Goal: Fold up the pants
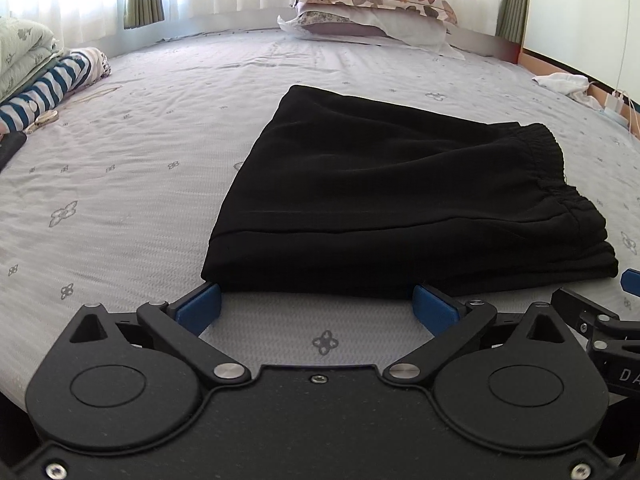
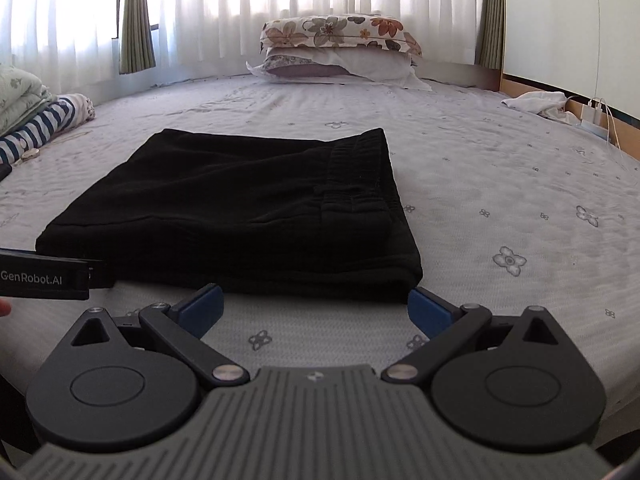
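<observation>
Black pants (image 1: pixel 384 184) lie folded in a flat rectangle on the bed, elastic waistband at the right end; they also show in the right wrist view (image 2: pixel 240 208). My left gripper (image 1: pixel 316 304) is open and empty, its blue fingertips (image 1: pixel 200 306) just short of the near edge of the pants. My right gripper (image 2: pixel 314 306) is open and empty, also just in front of the near edge, by the waistband corner. The right gripper's side shows at the right edge of the left wrist view (image 1: pixel 600 320). The left gripper's body shows at the left of the right wrist view (image 2: pixel 44 274).
The bed sheet (image 1: pixel 140 152) is pale lilac with small flowers. Stacked pillows (image 1: pixel 372 8) lie at the far end by the curtains. Folded quilts and striped clothes (image 1: pixel 52 80) lie at the left. A white cloth (image 2: pixel 536 102) and a charger with cables (image 2: pixel 596 114) sit at the right edge.
</observation>
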